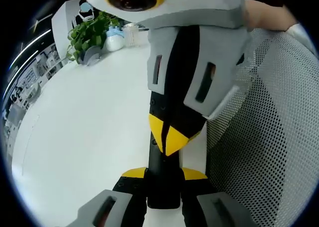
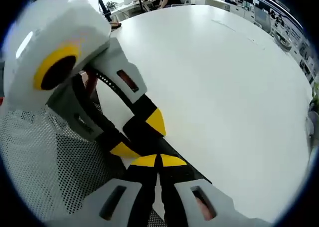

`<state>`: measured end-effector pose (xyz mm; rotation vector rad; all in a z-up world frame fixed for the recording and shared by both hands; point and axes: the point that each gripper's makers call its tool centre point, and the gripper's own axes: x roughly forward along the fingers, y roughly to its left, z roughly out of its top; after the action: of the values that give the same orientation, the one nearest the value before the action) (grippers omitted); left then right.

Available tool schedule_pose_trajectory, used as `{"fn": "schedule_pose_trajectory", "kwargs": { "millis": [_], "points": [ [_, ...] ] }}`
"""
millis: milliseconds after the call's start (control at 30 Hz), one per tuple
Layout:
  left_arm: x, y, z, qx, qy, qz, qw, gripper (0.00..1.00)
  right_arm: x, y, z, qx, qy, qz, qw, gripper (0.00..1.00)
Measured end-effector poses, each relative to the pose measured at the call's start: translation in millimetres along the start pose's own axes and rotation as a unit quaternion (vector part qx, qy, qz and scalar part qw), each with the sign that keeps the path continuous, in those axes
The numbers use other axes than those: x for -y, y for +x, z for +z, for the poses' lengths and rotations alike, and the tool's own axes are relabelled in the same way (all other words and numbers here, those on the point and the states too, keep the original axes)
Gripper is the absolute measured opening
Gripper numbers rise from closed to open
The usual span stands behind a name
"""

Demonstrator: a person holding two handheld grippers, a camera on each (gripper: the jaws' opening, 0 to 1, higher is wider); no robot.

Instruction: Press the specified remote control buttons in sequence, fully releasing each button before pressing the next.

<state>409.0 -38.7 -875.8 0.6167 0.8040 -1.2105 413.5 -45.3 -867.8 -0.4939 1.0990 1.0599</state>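
The black remote hangs over the white desk by its near edge, clamped at one end between the left tool tips while the right tool, tips pinched together, presses down onto it.

Black remote flat on table

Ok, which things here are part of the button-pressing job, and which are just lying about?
Job: remote control, left gripper shut on it, right gripper shut, tips at it.
Lying about: potted plant, mesh chair back.
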Motion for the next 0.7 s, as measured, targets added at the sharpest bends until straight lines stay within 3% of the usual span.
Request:
{"fn": "schedule_pose_trajectory", "kwargs": {
  "millis": [133, 267, 700],
  "points": [
    [-0.4, 0, -0.1, 0.001, -0.001, 0.000, 1.0000, 0.25, -1, 1, -0.6, -0.017, -0.029, -0.016, 0.9993, 0.00],
    [-0.2, 0, -0.6, 0.004, -0.001, -0.001, 1.0000, 0.25, 1, 1, -0.5, -0.024, -0.022, -0.014, 0.9994, 0.00],
    [-0.3, -11, -14.3, -0.003, -0.001, -0.015, 0.9999, 0.25, 1, -1, -2.0, -0.004, -0.016, -0.005, 0.9999, 0.00]
  ]
}}
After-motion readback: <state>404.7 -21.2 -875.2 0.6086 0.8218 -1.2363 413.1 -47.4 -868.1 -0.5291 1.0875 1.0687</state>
